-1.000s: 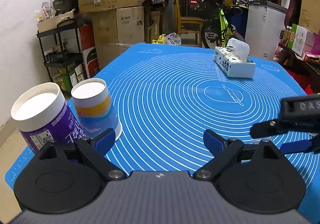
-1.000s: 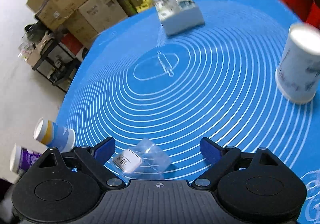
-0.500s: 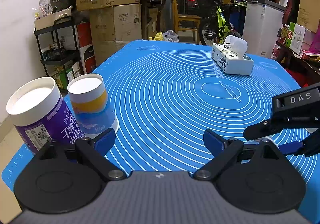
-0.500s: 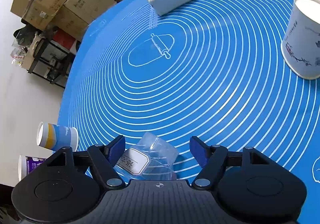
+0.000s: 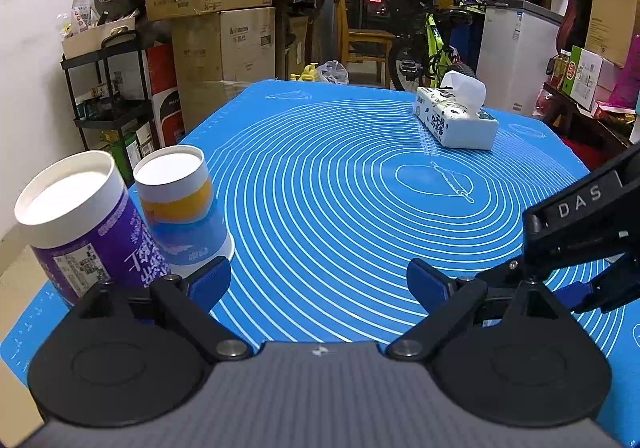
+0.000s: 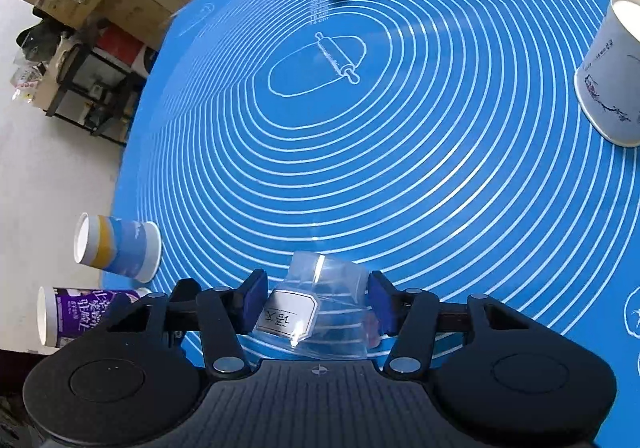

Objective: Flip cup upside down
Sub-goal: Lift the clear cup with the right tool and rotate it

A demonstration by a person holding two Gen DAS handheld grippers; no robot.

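A clear plastic cup [image 6: 320, 304] with a white label sits between the blue pads of my right gripper [image 6: 318, 302], whose jaws have closed onto its sides just above the blue mat [image 6: 400, 152]. The cup is not visible in the left wrist view, where the right gripper shows as a black arm [image 5: 580, 232] at the right edge. My left gripper [image 5: 318, 282] is open and empty, low over the mat's near left part.
A purple paper cup [image 5: 84, 224] and a blue-and-yellow paper cup [image 5: 180, 204] stand bottom-up at the mat's left corner. A white printed cup [image 6: 612, 72] stands bottom-up at the right. A tissue box [image 5: 456, 120] sits at the far side. Boxes and shelves lie beyond.
My right gripper moved forward over the clear cup and its jaws closed from wide open onto the cup's sides. The left gripper stayed open and barely shifted.
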